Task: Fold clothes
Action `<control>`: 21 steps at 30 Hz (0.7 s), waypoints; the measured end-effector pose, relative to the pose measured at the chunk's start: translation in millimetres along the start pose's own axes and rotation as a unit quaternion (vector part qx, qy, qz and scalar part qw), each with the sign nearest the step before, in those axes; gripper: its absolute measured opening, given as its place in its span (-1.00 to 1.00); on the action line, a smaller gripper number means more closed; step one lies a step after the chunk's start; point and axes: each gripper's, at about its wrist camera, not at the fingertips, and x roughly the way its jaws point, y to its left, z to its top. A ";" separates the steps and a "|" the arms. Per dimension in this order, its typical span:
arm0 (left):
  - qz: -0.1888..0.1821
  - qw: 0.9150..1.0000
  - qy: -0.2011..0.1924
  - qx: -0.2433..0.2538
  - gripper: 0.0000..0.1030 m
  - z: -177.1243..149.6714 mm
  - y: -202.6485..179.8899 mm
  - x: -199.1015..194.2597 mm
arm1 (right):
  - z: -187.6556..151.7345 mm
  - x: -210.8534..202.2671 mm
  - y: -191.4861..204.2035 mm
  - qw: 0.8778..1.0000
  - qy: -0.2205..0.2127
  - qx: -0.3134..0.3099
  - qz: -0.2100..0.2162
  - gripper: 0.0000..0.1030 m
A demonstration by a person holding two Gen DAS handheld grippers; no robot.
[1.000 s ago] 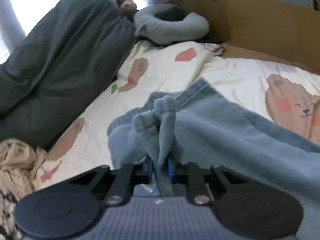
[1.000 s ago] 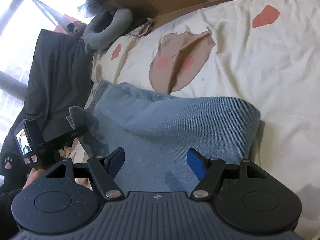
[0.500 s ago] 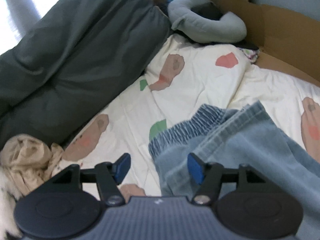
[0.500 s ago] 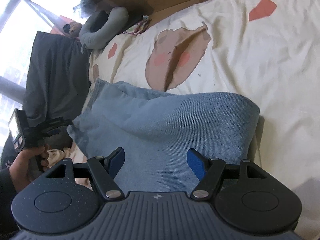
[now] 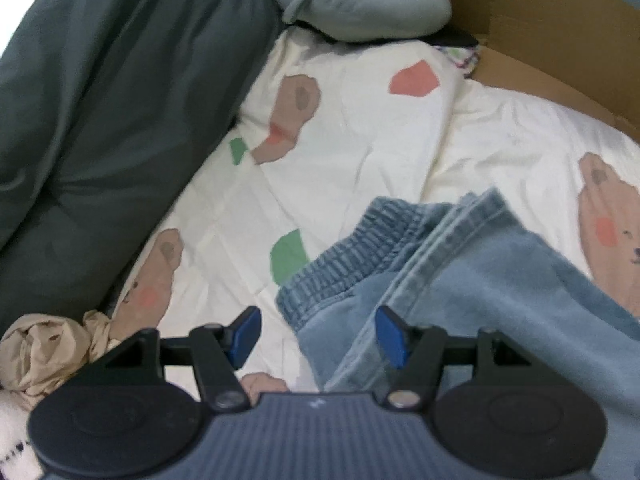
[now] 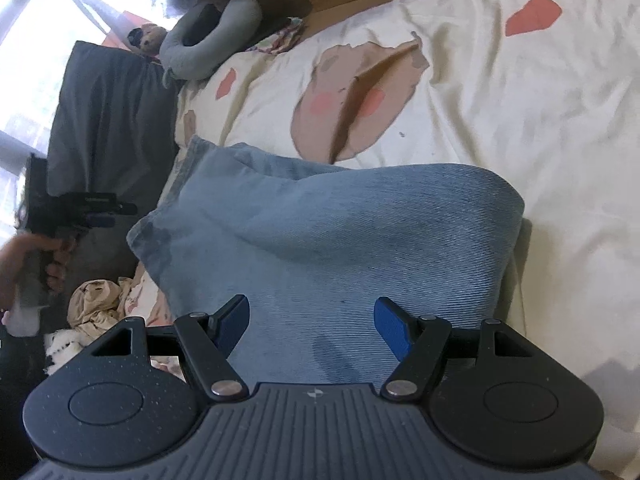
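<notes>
jeans (image 6: 328, 240) seen folded over on the bed (image 6: 520, 100) | left gripper (image 5: 318, 332), right gripper (image 6: 312, 324): fingers spread, nothing gripped | tidying judged left

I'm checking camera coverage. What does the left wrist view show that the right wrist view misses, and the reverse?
Only the left wrist view shows the jeans' elastic waistband and green patches on the sheet. Only the right wrist view shows the left gripper held off to the side, plus the window. Both show the folded jeans, dark pillow, grey neck pillow, and open jaws.
</notes>
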 end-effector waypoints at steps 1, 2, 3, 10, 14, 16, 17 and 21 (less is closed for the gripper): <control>-0.005 1.000 0.002 0.005 0.35 2.6 -0.8 -2.3 | -0.1 0.7 0.2 1.000 0.001 -0.001 -0.001 0.44; -0.008 1.000 0.001 0.013 0.38 4.8 -2.1 -4.4 | -0.1 1.2 1.1 1.000 0.001 -0.002 -0.002 0.44; -0.012 1.000 -0.001 0.022 0.39 6.5 -3.6 -6.0 | -0.1 1.7 2.1 1.000 0.001 -0.004 -0.003 0.44; -0.029 0.997 -0.040 0.066 0.46 -2.8 -4.5 -9.0 | -0.6 5.6 9.3 1.000 0.002 -0.013 -0.016 0.44; -0.049 0.997 -0.045 0.044 0.48 -25.1 5.5 -6.3 | -1.1 7.0 17.3 1.000 -0.005 -0.024 -0.018 0.44; -0.054 0.996 -0.048 0.046 0.48 -38.3 8.6 -3.3 | -2.6 7.6 20.2 0.999 -0.008 -0.028 -0.021 0.44; -0.054 0.996 -0.050 0.050 0.48 -44.0 9.6 -2.3 | -3.5 7.9 21.5 0.999 -0.009 -0.031 -0.023 0.44; -0.059 0.996 -0.048 0.043 0.48 -63.0 17.2 4.8 | -4.6 11.8 24.5 0.999 -0.014 -0.034 -0.029 0.44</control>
